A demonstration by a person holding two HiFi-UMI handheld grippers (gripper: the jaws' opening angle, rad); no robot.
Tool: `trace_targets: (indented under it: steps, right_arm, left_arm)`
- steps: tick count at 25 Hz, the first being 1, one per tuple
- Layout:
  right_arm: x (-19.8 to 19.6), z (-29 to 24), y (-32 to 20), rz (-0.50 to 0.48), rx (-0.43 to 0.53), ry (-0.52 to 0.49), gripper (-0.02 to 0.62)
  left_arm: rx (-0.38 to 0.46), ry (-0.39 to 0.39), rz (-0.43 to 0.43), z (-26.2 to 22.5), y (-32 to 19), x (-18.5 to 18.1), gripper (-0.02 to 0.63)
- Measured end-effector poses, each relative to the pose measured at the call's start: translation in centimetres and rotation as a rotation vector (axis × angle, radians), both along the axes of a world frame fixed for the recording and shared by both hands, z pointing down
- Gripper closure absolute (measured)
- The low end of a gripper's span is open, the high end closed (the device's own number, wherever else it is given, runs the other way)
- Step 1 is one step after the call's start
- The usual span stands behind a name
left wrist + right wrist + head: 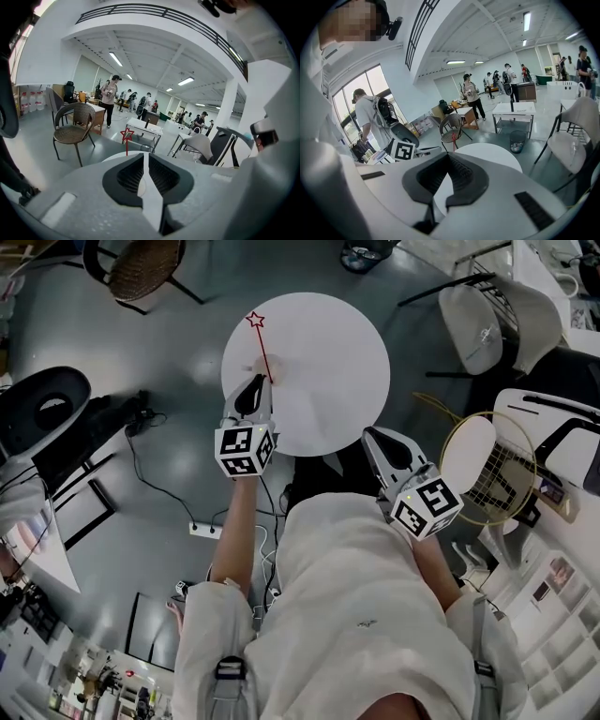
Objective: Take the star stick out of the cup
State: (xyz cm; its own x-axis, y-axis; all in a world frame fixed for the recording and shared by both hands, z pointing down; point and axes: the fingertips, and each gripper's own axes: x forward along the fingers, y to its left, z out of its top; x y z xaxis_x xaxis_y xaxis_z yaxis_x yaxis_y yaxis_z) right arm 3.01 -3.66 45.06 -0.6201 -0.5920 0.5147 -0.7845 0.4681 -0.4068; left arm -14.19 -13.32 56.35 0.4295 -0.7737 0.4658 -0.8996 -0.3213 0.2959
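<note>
Head view looks down on a round white table (328, 362) on a grey floor; a wicker chair (141, 268) stands beyond it at the far left and a white chair (487, 329) at the far right; a racket (487, 470) lies well to the right of the table. The person's two arms reach forward from below.

The left gripper (255, 381) is over the left part of the table; in the left gripper view its jaws are closed, tip against tip, with only a thin pale slit behind the tips. The right gripper (369, 432) is at the near edge of the table, well apart from the left one; in the right gripper view its tips are together too and nothing is between them.

The red star stick (262, 348) stands on the far-left part of the table, with its star at the top and pointing away from the person; its foot is just beside the left jaw tips, a little to one side; whether the tips touch it I cannot tell.
</note>
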Motion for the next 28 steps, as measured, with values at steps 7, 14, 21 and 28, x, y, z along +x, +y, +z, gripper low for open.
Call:
trace_targets:
  steps: [7,14,21,28]
  right_arm:
    - [-0.6,0.7,-0.9,-0.008,-0.008,0.009,0.588]
    - [-1.4,1.3,-1.8,-0.028,-0.009,0.016,0.588]
    - [-0.4,1.7,-2.0,-0.01,-0.035,0.032,0.588]
    - [0.4,2.2,-2.2,0.009,-0.051,0.042,0.588]
  left_arm:
    - [-0.031,-0.014,-0.002,1.5,-1.0,-0.2,0.558]
    - [-0.069,-0.026,-0.008,3.7,-2.6,0.1,0.515]
    - [-0.09,-0.034,-0.022,5.0,-4.3,0.3,0.477]
    - [-0.089,-0.046,-0.059,5.7,-6.2,-0.8,0.422]
